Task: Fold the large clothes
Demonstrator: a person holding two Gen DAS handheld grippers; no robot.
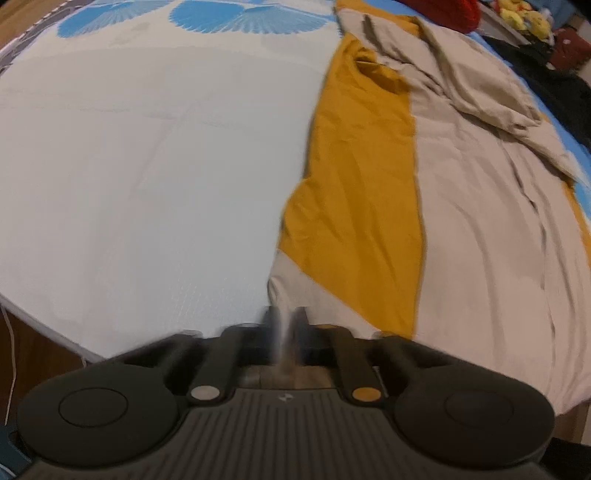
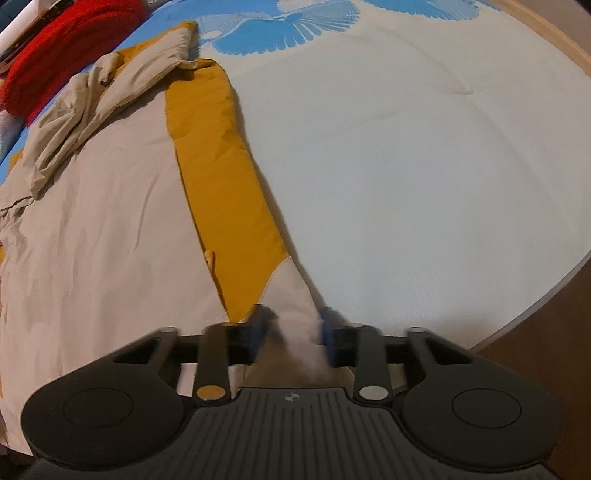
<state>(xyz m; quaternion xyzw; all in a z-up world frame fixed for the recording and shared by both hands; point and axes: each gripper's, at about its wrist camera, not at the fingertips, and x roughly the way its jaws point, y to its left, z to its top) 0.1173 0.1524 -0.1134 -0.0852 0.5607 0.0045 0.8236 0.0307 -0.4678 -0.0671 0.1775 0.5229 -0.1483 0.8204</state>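
Observation:
A large beige garment (image 1: 480, 221) with a mustard-yellow panel (image 1: 362, 192) lies spread on a white bed (image 1: 147, 166). My left gripper (image 1: 285, 317) is shut on the beige cloth at its near left edge. In the right wrist view the same garment (image 2: 92, 221) and yellow panel (image 2: 229, 206) lie to the left. My right gripper (image 2: 293, 321) has its fingers apart, with beige cloth between them; the blur hides whether the pads press on it.
The bed cover has blue fan prints at the far end (image 1: 240, 16). A red cloth (image 2: 66, 40) and dark clothes (image 1: 554, 85) lie beyond the garment. The bed's near edge (image 1: 44, 317) drops to a wooden floor (image 2: 535, 369).

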